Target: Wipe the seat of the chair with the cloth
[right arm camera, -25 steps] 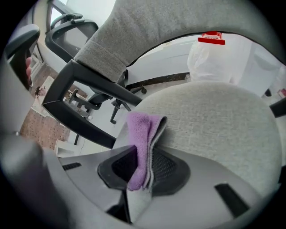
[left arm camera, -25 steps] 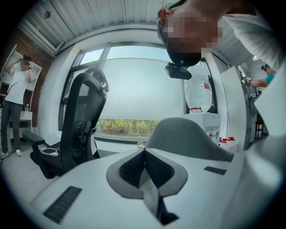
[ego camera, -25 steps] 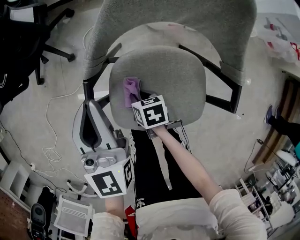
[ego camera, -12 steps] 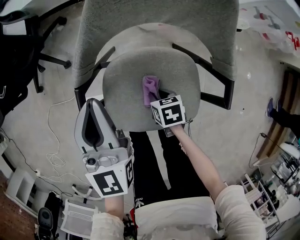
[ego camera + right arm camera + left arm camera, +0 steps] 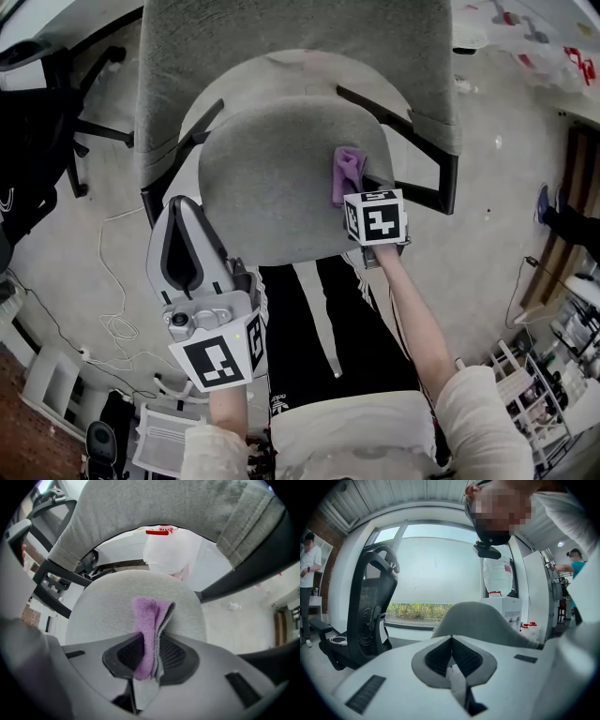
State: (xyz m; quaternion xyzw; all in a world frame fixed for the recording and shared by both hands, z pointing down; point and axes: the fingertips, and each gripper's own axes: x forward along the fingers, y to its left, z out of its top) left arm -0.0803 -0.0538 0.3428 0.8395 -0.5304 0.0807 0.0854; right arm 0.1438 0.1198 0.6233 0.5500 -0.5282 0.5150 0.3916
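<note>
The grey fabric chair seat (image 5: 267,178) fills the upper middle of the head view, its backrest (image 5: 291,42) beyond. A folded purple cloth (image 5: 346,173) lies pressed on the seat's right side, near the right armrest (image 5: 398,141). My right gripper (image 5: 361,192) is shut on the cloth; in the right gripper view the cloth (image 5: 150,634) sticks out between the jaws over the seat (image 5: 108,606). My left gripper (image 5: 184,246) is held off the seat's front left edge, jaws shut with nothing between them, pointing up and away from the seat (image 5: 452,656).
A black office chair (image 5: 42,141) stands at the left on the floor. White cables (image 5: 108,281) trail on the floor left of the seat. The person's dark trousers (image 5: 319,328) are right under the seat's front edge. Clutter and a shelf (image 5: 553,347) sit at the right.
My right gripper has dragged the purple cloth across the seat from the left-middle to the right side. The left gripper has stayed about where it was.
</note>
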